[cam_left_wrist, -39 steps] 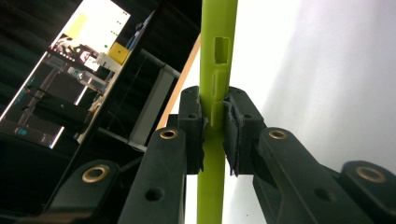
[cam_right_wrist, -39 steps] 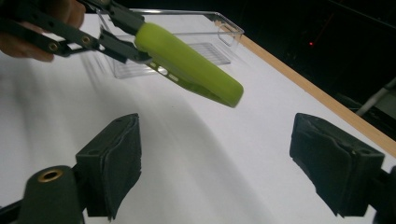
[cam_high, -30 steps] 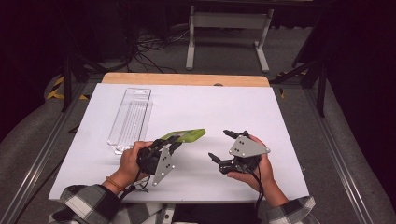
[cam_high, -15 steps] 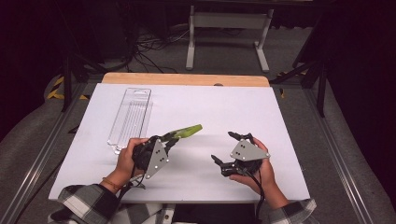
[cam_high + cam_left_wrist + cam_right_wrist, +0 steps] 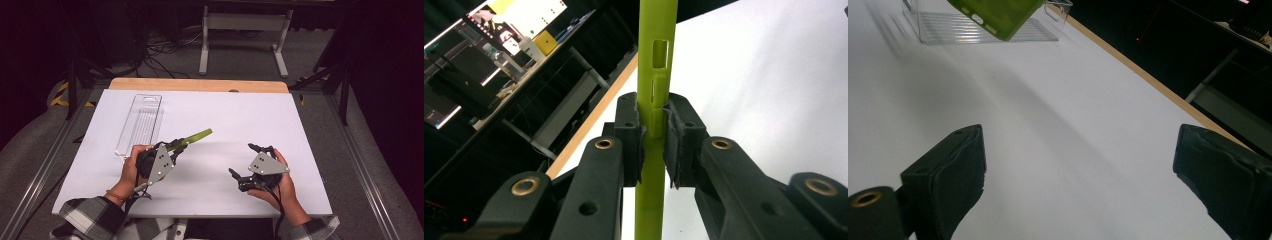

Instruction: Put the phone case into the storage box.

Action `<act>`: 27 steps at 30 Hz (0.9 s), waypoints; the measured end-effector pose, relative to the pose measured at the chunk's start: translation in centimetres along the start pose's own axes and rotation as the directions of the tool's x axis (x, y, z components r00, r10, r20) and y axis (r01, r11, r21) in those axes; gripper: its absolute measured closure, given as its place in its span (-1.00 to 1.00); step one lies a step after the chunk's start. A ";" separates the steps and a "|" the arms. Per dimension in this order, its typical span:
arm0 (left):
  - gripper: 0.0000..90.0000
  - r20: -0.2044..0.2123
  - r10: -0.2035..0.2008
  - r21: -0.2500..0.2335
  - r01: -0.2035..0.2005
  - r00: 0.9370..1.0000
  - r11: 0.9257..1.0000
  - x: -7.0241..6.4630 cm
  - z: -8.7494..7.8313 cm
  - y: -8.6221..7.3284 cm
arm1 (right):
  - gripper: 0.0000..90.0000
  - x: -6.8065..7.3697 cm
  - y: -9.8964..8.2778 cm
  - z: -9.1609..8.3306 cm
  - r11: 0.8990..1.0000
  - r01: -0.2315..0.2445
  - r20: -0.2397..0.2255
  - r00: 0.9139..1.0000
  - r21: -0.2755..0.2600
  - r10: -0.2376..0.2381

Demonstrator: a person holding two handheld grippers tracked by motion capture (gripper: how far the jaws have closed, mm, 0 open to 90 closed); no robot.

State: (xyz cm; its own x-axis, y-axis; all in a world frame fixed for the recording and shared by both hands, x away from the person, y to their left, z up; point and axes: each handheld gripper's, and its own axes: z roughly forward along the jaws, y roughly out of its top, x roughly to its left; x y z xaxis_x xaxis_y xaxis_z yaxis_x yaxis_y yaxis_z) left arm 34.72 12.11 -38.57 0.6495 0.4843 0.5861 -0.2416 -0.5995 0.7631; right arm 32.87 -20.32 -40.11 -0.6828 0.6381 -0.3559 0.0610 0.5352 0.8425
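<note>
White worktop (image 5: 210,125), clear tray (image 5: 140,124) alongside. Left gripper (image 5: 652,132) fingers clamped on green case (image 5: 655,60) edge; right gripper (image 5: 1078,185) fingers wide, empty. Risk: thin-edge grip pivoting, case slipping beside tray.

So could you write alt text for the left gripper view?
Two black jaws are shut on the edge of a thin green phone case, which stands upright between them. Behind lies the white table with its wooden edge, then a dark room.

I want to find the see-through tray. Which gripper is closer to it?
Left. The left gripper, shut on the green piece, sits right beside the clear tray. The right gripper waits farther off across the white table, jaws open.
</note>
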 end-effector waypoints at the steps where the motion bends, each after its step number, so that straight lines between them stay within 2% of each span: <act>1: 0.74 -0.001 0.002 -0.002 -0.002 1.000 1.000 0.1 0.0 0.0 | -0.83 0.0 0.0 0.0 1.000 -0.001 0.001 1.000 -0.001 0.001; 15: 0.74 -0.009 -0.060 -0.020 0.060 0.998 0.998 1.4 -0.7 -0.4 | -0.82 -0.1 -0.9 -0.1 1.000 -0.007 0.013 1.000 0.007 0.007; 27: 0.74 -0.017 -0.117 -0.044 0.117 0.993 0.992 2.6 -1.4 -0.7 | -0.82 0.0 -1.5 0.4 1.000 0.002 0.012 1.000 0.021 -0.002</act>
State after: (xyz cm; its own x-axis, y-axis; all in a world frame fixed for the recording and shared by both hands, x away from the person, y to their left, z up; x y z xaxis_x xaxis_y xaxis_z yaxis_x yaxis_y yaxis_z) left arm 35.58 14.68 -37.23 0.6607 0.5624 0.4971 -0.1954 -0.5105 0.8374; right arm 33.10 -20.89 -41.53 -0.6740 0.6438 -0.3623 0.0754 0.5478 0.8332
